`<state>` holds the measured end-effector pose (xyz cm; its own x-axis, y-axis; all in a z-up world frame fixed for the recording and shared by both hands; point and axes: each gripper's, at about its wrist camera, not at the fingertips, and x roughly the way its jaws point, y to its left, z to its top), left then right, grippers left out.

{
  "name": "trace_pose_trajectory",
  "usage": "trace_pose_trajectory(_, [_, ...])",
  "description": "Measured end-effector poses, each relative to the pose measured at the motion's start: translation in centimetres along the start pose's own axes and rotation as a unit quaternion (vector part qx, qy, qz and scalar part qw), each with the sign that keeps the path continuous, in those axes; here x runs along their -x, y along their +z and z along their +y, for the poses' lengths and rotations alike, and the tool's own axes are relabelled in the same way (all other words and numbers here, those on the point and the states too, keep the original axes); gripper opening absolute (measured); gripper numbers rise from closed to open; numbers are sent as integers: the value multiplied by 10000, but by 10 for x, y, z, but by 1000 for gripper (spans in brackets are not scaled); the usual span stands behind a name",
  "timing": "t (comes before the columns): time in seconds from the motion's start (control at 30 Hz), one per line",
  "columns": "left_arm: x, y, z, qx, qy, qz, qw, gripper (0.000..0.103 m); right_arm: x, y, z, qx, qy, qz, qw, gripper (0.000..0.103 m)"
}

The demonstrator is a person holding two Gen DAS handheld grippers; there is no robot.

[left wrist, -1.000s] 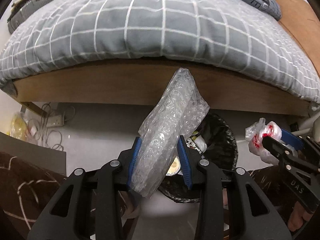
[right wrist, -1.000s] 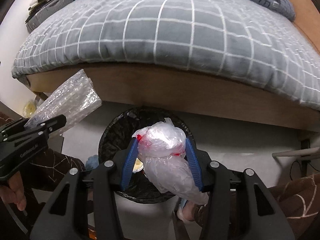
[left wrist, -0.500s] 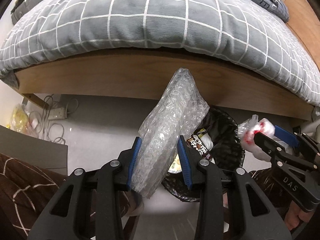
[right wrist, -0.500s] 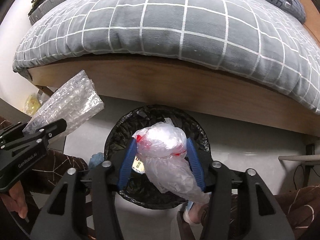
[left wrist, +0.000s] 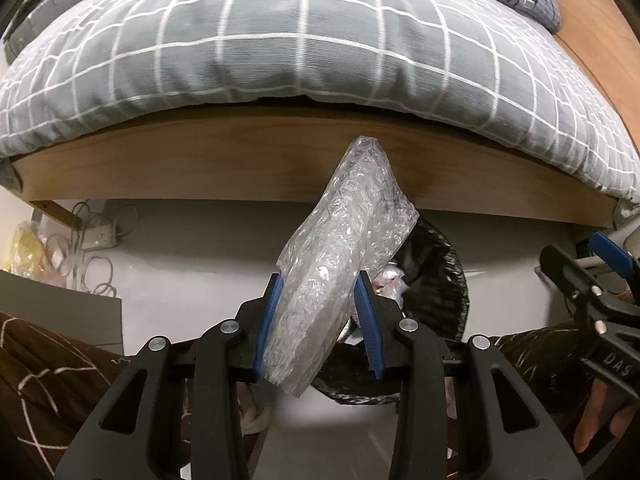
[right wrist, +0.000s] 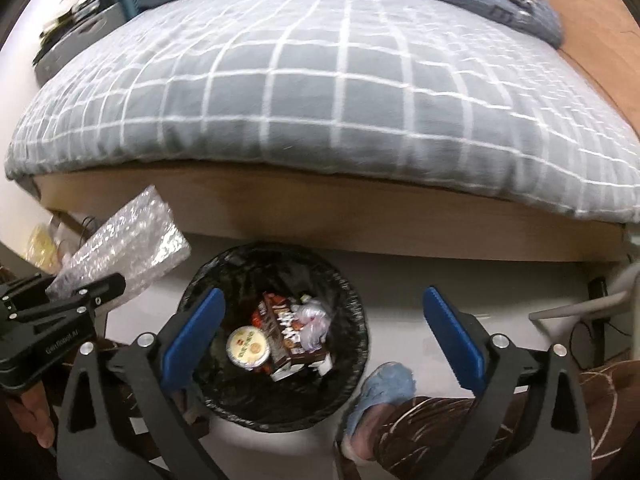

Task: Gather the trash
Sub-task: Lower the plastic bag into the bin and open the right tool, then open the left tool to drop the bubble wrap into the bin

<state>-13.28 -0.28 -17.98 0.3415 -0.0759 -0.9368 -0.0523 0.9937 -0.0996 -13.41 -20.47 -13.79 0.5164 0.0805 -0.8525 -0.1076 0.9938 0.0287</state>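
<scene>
My left gripper (left wrist: pixel 318 300) is shut on a clear bubble-wrap bag (left wrist: pixel 340 256) that sticks up and tilts right, just left of the bin (left wrist: pixel 448 280). In the right wrist view the bubble wrap (right wrist: pixel 128 248) hangs at the left. My right gripper (right wrist: pixel 320 320) is wide open and empty above the black-lined trash bin (right wrist: pixel 276 336). Inside the bin lie a small knotted clear plastic bag (right wrist: pixel 314 322), a brown snack box (right wrist: pixel 286 330) and a round lid (right wrist: pixel 248 346).
A wooden bed frame (left wrist: pixel 200 168) with a grey checked duvet (left wrist: pixel 280 40) rises right behind the bin. A power strip with cables (left wrist: pixel 94 236) and a yellow bag (left wrist: pixel 24 248) lie on the floor at left. My slippered foot (right wrist: pixel 380 396) stands beside the bin.
My right gripper opened and the red-and-clear plastic bag dropped into the bin. The left gripper kept its hold on the bubble wrap and moved closer to the bed.
</scene>
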Motion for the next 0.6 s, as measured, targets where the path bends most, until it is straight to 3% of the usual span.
trace_pose_trajectory(0.5, [-2,3,-67,-426,-290,-17,9987,39,17,-15,-62,-568,-249,-44,9981,95])
trace_pose_trajectory(0.6, [-2,2,-66,-388,-360,-70,9986,54,17,-15,-62,-570,-239,-63,9981,95])
